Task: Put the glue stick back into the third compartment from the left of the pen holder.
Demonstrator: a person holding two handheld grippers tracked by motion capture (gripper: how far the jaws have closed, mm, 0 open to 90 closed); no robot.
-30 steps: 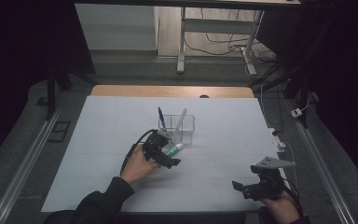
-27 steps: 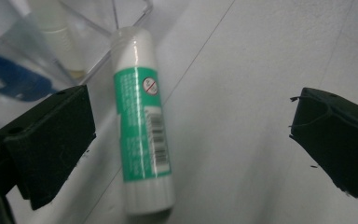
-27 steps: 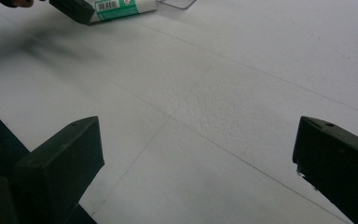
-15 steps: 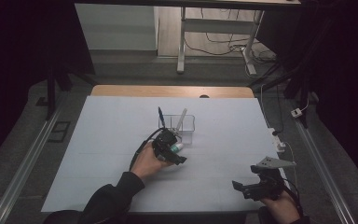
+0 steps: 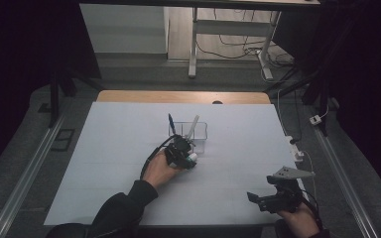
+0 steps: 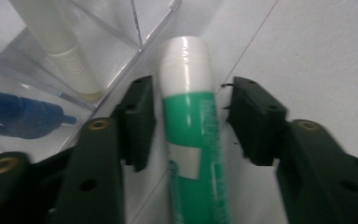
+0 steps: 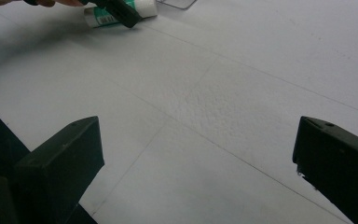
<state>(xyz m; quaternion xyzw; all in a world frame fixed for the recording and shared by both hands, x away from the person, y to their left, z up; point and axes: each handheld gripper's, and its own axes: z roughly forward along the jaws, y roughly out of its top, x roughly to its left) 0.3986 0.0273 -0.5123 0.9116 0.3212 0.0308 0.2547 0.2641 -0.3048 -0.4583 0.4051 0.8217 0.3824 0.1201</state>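
A green marker [image 6: 191, 140] with a white cap lies flat on the white table sheet [image 5: 119, 148], against the front of a clear plastic container [image 5: 202, 140]. My left gripper [image 6: 189, 98] straddles the marker. Its jaws have just been closing around it, and a narrow gap still shows at the right pad [image 6: 251, 116]. In the high view the left gripper [image 5: 183, 153] sits just in front of the container, with the marker [image 5: 192, 158] at its tip. My right gripper [image 5: 258, 198] rests near the table's front right, jaws wide open over bare sheet [image 7: 200, 154].
The container [image 6: 121, 28] holds a blue pen [image 5: 171, 121] and a white pen [image 5: 193, 124], both leaning upright. In the right gripper view the marker [image 7: 144, 7] and the other gripper's jaw show at the top left. A wooden table edge [image 5: 178, 96] runs along the back.
The left hand has slid a little right toward the container, and its jaws have narrowed around the green marker. The right gripper has stayed put.
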